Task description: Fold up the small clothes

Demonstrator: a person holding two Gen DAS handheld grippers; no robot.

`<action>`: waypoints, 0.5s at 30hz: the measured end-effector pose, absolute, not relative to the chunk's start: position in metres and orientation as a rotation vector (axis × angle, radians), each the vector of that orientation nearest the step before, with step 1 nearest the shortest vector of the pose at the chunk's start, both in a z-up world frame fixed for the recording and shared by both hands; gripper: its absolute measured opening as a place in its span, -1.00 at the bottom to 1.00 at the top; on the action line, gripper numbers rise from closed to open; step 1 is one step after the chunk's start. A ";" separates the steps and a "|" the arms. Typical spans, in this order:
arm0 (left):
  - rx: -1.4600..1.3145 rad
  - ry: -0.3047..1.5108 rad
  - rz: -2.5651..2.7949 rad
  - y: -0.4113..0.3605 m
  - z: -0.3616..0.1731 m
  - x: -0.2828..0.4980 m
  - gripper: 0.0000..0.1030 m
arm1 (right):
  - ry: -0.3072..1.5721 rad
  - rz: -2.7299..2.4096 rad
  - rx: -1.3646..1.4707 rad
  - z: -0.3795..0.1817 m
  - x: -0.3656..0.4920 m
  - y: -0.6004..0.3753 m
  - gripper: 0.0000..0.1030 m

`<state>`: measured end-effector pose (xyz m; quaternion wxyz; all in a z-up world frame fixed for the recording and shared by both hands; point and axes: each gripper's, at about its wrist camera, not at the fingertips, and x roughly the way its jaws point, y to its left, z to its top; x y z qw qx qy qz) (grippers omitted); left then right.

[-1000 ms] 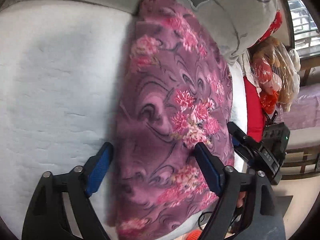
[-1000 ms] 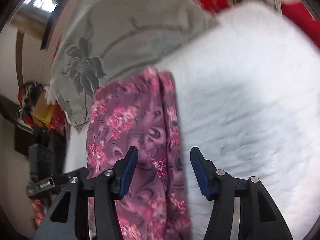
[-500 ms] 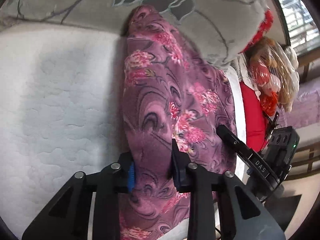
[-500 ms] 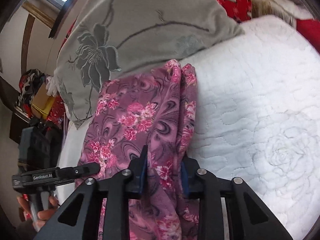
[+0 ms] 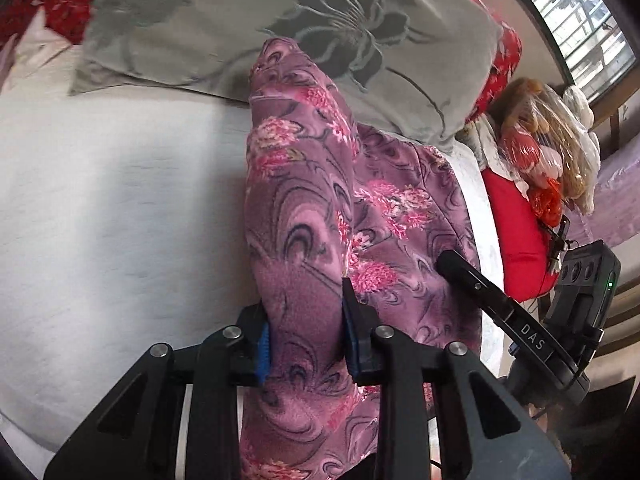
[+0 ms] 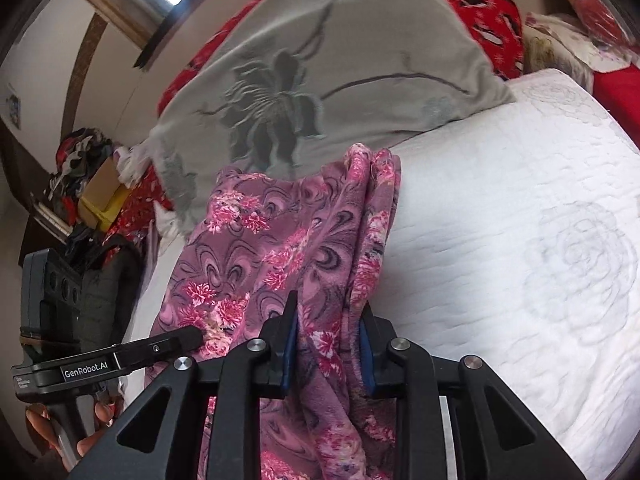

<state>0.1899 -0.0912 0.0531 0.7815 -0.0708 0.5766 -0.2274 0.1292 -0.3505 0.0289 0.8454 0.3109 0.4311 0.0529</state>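
Left gripper (image 5: 306, 338) jaws just closed, blue pads pinching bunched fleecy purple floral garment (image 5: 316, 208). Right gripper (image 6: 329, 342) likewise clamped on gathered fold of same cloth. Garment drapes over white quilted mattress (image 6: 520, 240), far end touching grey flower-print pillow (image 5: 320, 28).

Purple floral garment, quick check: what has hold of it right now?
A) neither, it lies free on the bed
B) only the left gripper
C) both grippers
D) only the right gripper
C: the left gripper and the right gripper each have their pads pinched on a bunched fold of the purple floral garment.
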 end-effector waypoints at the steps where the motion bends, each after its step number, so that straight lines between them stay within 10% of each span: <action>1: -0.159 1.242 -0.482 -0.083 0.054 0.190 -0.50 | 0.907 0.119 0.654 0.031 0.128 -0.344 -0.51; 15: -0.233 1.306 -0.353 0.009 0.013 0.197 -0.50 | 0.955 0.190 0.606 0.026 0.142 -0.244 -0.55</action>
